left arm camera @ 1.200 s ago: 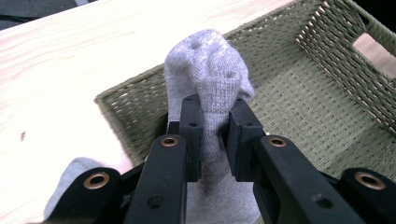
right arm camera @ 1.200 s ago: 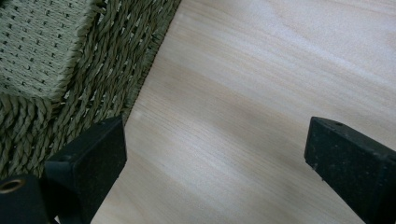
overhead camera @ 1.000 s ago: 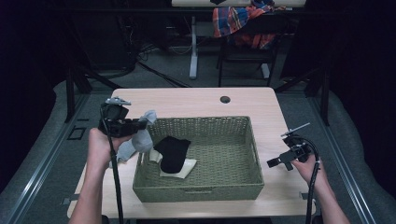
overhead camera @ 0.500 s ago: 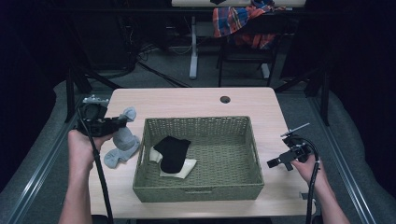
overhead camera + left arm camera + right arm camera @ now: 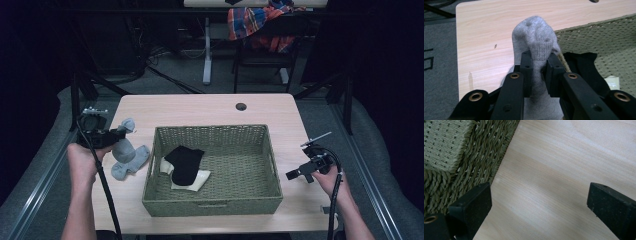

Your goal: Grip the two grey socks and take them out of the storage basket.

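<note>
My left gripper (image 5: pixel 120 134) is shut on a grey sock (image 5: pixel 126 155), held over the table's left side beside the woven green basket (image 5: pixel 212 206). In the left gripper view the grey sock (image 5: pixel 534 37) bulges up between the two pads (image 5: pixel 526 65), its lower end drooping toward the wood. Inside the basket lie a black sock (image 5: pixel 184 164) and a cream sock (image 5: pixel 196 179) partly under it. My right gripper (image 5: pixel 291 175) rests to the right of the basket, its jaws wide apart over bare wood (image 5: pixel 541 202) with nothing between them.
The light wooden table (image 5: pixel 210 107) has a round cable hole (image 5: pixel 241 106) at the back. The basket's braided rim (image 5: pixel 486 152) is close to my right gripper's left jaw. A chair with a plaid cloth (image 5: pixel 260 22) stands beyond the table. Dark floor surrounds it.
My left hand has carried the grey sock leftward, away from the basket's left rim, and lowered it; the sock's end now touches the table. The right hand has stayed still.
</note>
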`<state>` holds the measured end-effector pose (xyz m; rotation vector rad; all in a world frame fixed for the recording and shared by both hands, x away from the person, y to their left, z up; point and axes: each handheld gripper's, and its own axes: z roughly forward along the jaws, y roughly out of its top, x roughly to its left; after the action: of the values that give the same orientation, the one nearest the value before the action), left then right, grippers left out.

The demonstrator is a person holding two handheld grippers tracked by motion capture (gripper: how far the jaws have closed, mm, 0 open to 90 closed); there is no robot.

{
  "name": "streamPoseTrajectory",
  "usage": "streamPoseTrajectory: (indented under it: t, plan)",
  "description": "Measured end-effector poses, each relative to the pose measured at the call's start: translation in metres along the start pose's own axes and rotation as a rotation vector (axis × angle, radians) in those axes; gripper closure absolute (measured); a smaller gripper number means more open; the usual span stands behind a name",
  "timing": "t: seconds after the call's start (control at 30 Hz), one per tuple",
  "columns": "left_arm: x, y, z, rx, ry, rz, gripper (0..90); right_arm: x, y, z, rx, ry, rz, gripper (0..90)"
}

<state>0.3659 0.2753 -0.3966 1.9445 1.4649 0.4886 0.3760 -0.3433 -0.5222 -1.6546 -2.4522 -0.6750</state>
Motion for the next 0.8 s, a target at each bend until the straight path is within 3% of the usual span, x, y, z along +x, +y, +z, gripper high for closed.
streamPoseTrajectory:
  t: [0.2, 0.27, 0.47, 0.8]
  plan:
    - [0.009, -0.006, 0.010, 0.019, 0.012, -0.022, 78.9, -0.002, 0.001, -0.002, 0.025, 0.001, -0.020, 5.8]
    - [0.012, -0.009, 0.013, 0.017, 0.019, -0.030, 78.9, 0.000, 0.000, 0.000, -0.001, -0.002, 0.003, 5.8]
    - [0.016, -0.014, 0.025, 0.033, 0.029, -0.048, 78.9, 0.000, 0.000, 0.000, 0.001, -0.001, 0.001, 5.8]
    - [0.021, -0.024, 0.049, 0.103, 0.037, -0.052, 78.9, -0.001, 0.001, -0.001, 0.021, 0.002, -0.016, 5.8]
